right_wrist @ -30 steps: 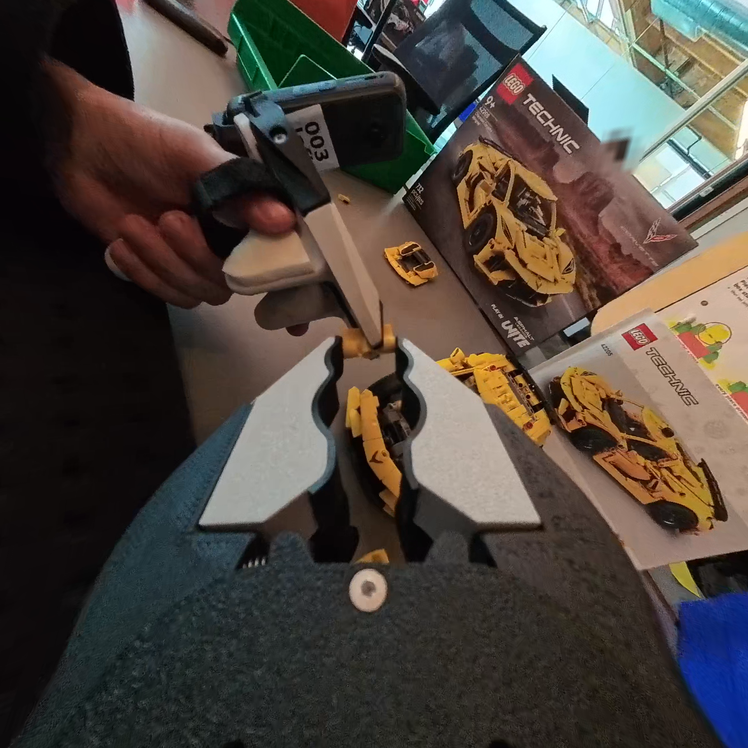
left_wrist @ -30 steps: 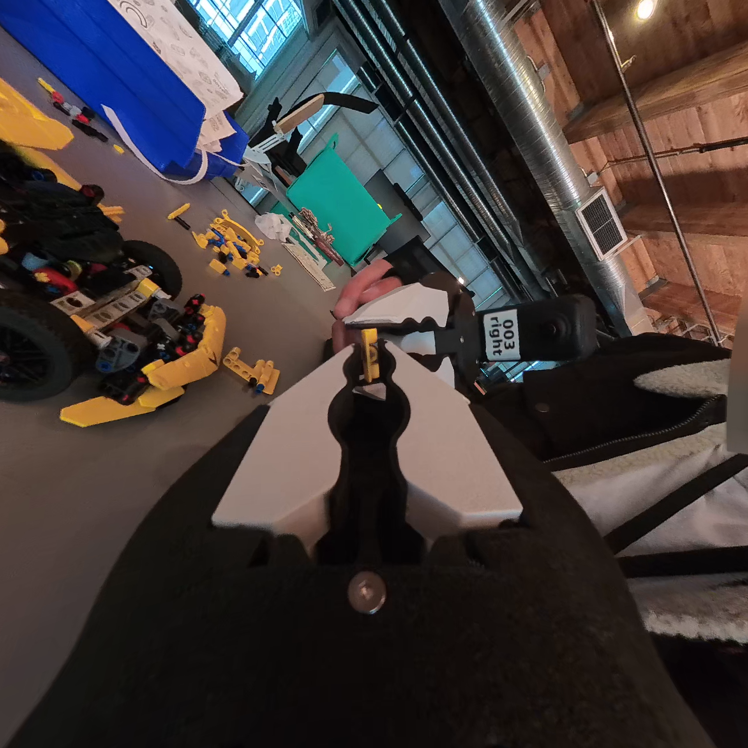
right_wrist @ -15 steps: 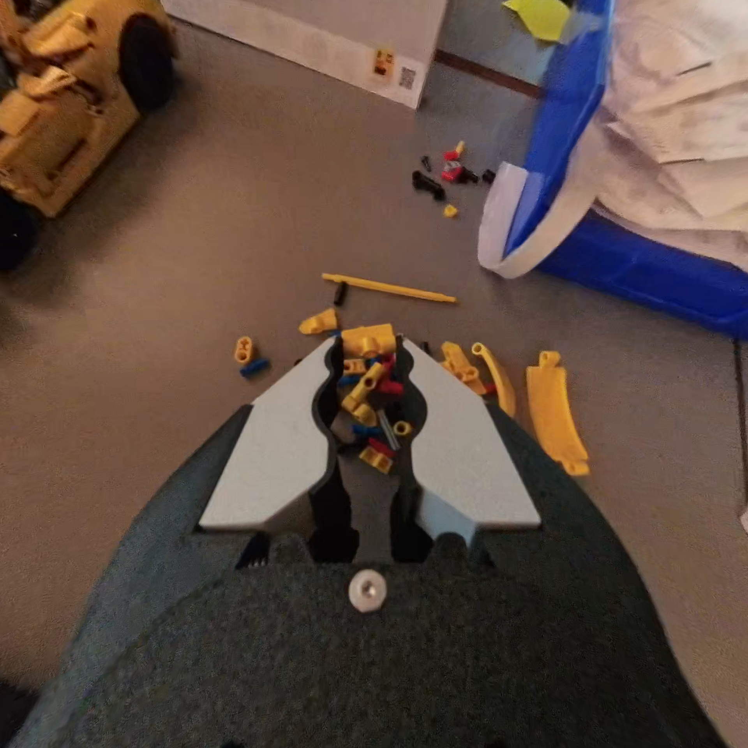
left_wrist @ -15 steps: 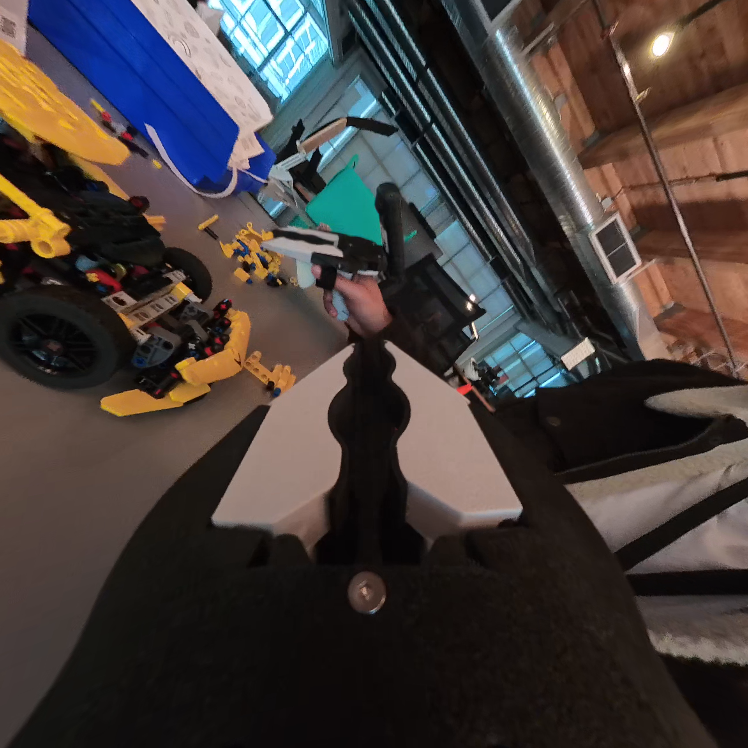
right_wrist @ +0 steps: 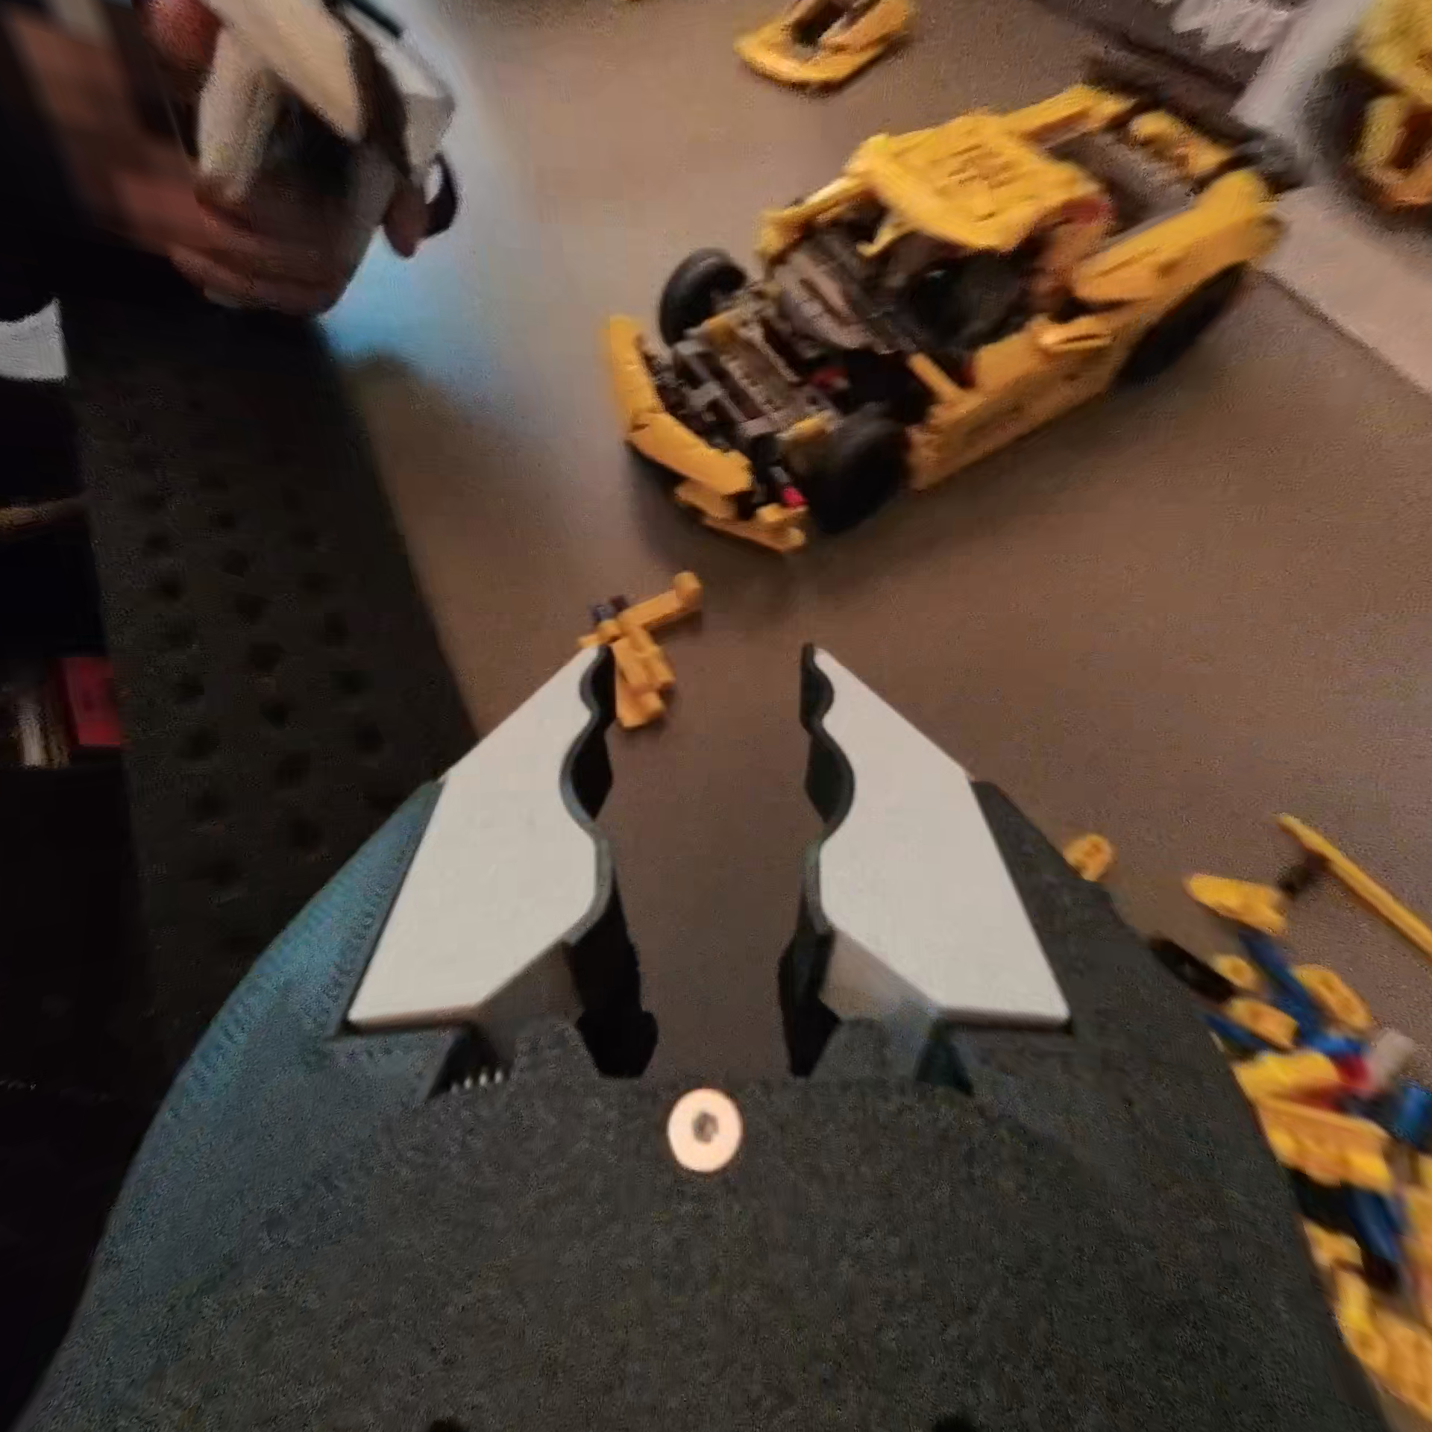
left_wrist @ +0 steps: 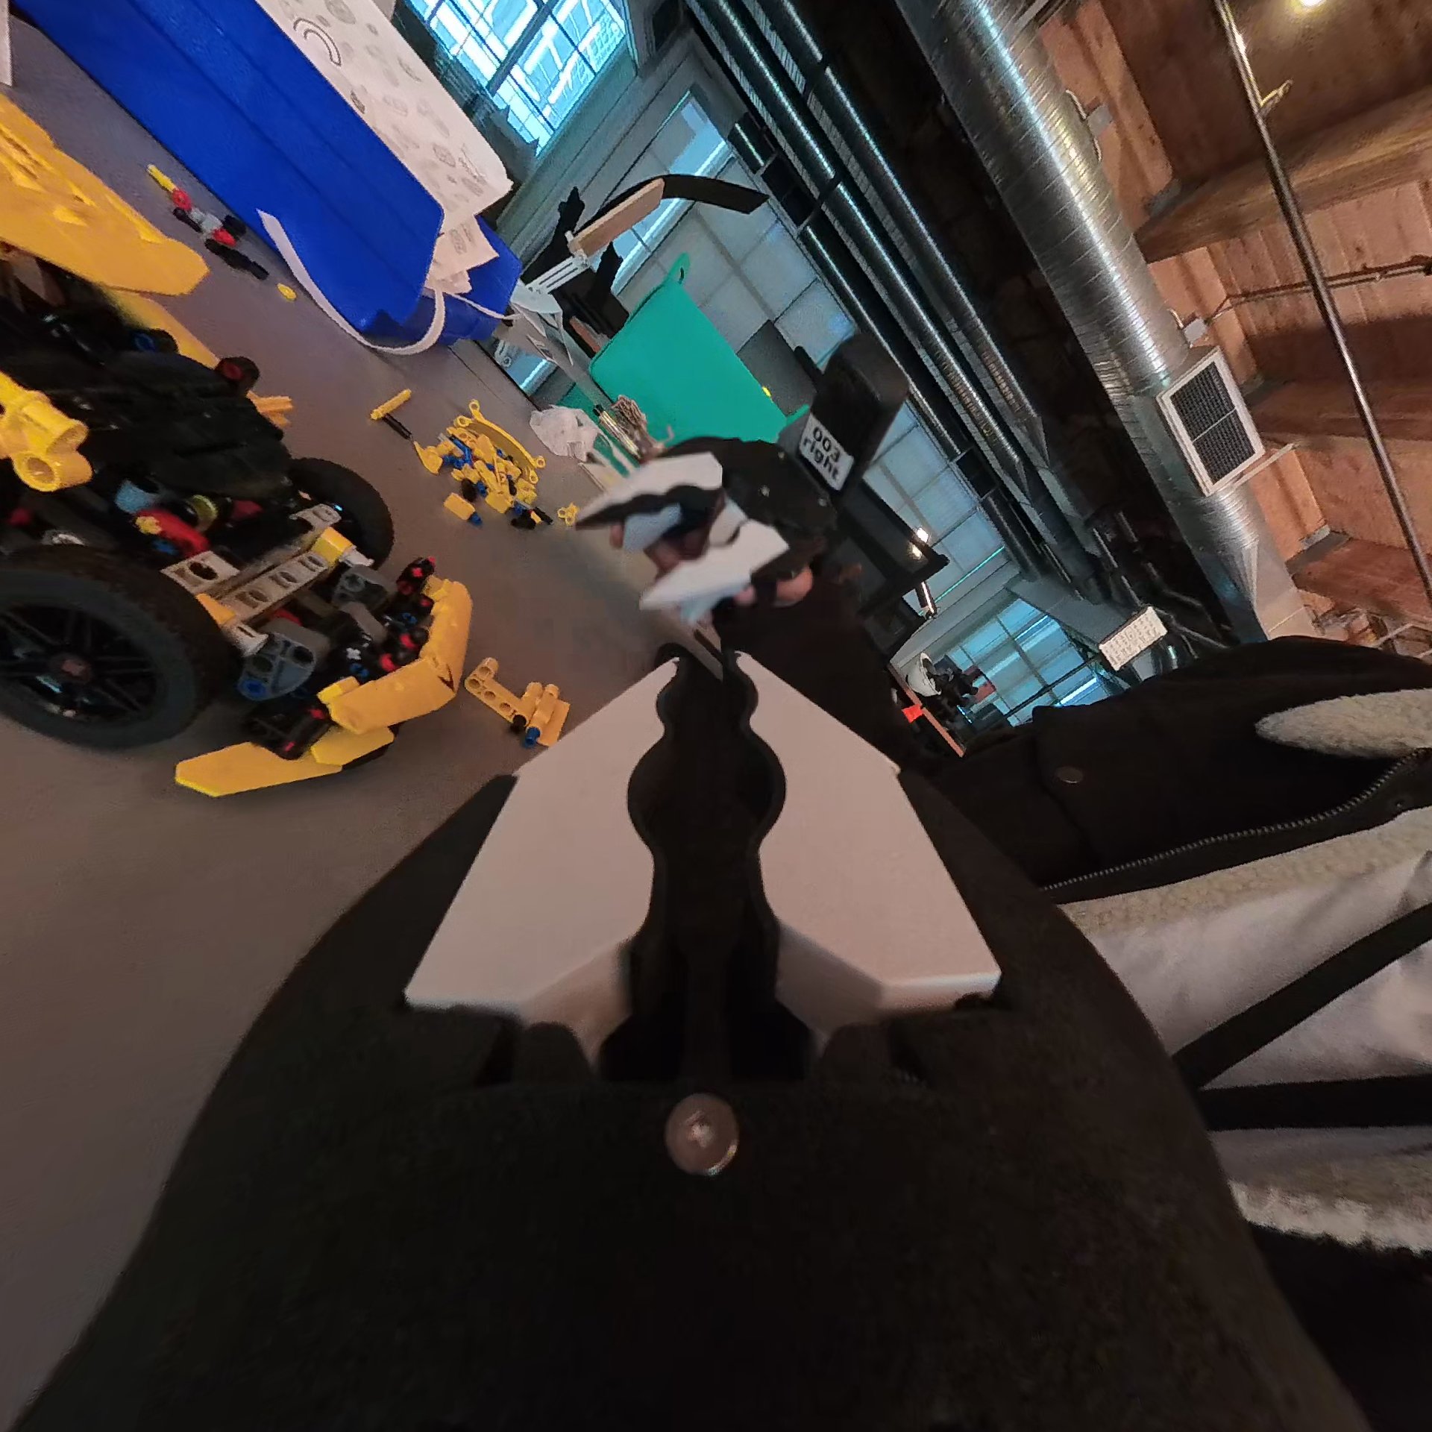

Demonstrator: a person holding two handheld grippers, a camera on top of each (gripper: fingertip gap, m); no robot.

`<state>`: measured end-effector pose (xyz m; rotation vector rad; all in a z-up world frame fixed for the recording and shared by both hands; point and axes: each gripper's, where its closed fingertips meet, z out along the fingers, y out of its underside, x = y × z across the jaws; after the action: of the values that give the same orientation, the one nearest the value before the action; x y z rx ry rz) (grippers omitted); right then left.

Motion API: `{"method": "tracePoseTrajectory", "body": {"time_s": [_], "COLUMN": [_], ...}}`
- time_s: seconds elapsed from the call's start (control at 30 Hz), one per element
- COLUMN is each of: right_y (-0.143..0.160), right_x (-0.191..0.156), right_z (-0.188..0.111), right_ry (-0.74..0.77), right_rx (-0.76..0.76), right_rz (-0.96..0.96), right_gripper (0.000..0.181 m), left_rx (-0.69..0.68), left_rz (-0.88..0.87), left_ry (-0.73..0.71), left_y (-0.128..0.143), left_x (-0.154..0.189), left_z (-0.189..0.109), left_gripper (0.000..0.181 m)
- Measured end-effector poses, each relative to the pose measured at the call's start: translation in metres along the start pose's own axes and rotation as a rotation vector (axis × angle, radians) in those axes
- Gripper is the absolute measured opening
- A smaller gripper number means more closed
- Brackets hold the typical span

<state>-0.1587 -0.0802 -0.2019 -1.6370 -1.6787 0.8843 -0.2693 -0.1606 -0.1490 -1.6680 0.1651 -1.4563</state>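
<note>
Left gripper: fingers pressed together at the tips, nothing visible between them. Right gripper: jaws spread wide, empty, hovering over the grey table.

Nearest the right gripper is a small yellow brick assembly lying on the table, just beside its left fingertip; contact can't be judged. Ahead of it sits the part-built yellow toy car, front end stripped to the dark frame. Loose pile of yellow and blue pieces at the right edge — blurred.

Writing: the right gripper's camera body carries a white label, seen only from the left wrist view. Printed white sheets lie on a blue bin; print too small to make out.

Only the left view shows the room — green bin, silver duct, wooden ceiling, dark jacket with fleece lining. Only the right view shows the left gripper in a hand, top left, blurred.
</note>
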Motion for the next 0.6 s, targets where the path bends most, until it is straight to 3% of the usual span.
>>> {"method": "tracePoseTrajectory", "body": {"time_s": [0.2, 0.37, 0.5, 0.6], "right_y": [0.033, 0.031, -0.012, -0.046], "right_x": [-0.032, -0.025, -0.036, -0.061], "right_z": [0.046, 0.057, 0.056, 0.056], "right_ry": [-0.163, -0.043, 0.061, 0.149], "right_rx": [-0.221, -0.219, -0.066, 0.011], "right_rz": [-0.051, -0.197, -0.366, -0.568], "right_gripper": [0.046, 0.023, 0.023, 0.024], "left_rx": [-0.016, -0.052, -0.073, -0.085], "left_rz": [-0.001, -0.021, -0.052, -0.048], "left_ry": [0.005, 0.007, -0.071, -0.067], "left_y": [0.003, 0.008, 0.011, 0.012], "left_x": [0.001, -0.001, -0.015, -0.014], "left_z": [0.002, 0.006, 0.007, 0.008], "left_gripper": [0.007, 0.008, 0.025, 0.028]}}
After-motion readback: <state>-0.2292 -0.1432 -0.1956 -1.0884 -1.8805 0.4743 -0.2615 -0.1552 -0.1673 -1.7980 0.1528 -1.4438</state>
